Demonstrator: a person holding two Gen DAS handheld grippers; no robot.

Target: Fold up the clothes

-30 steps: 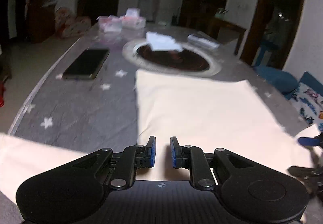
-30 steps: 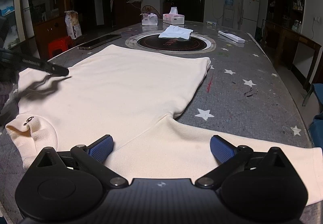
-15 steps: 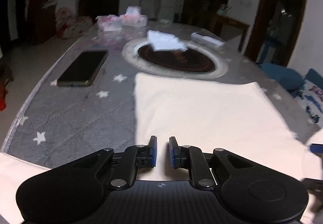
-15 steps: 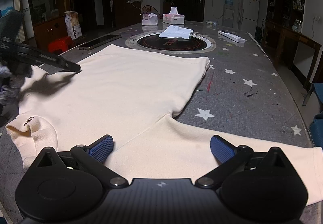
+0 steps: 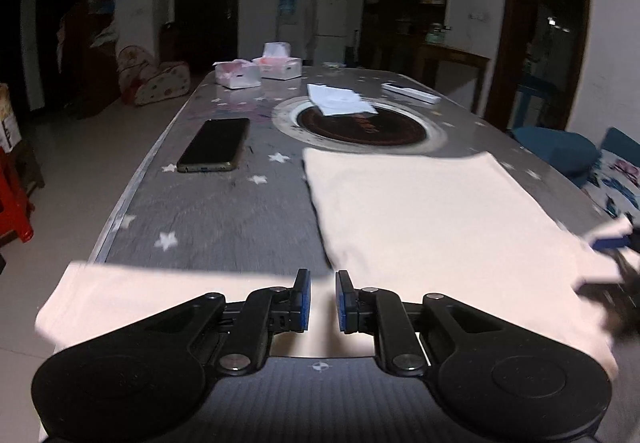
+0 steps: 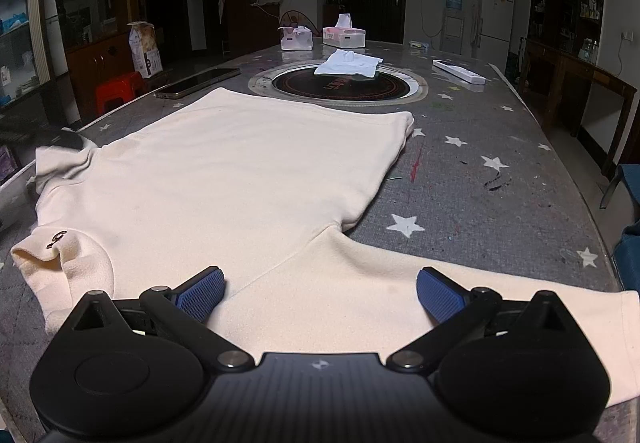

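Across the near half of the grey star-patterned table lies the cream shirt, spread flat, its hem at the far end by the round inset and its collar nearest the camera. Its long axis runs near to far; the sleeves reach out left and right. The right gripper hovers spread wide over the root of the right sleeve, which stretches rightward. The left gripper is narrowed to a small gap, with the left sleeve just under it; whether it pinches cloth I cannot tell. A phone lies far left.
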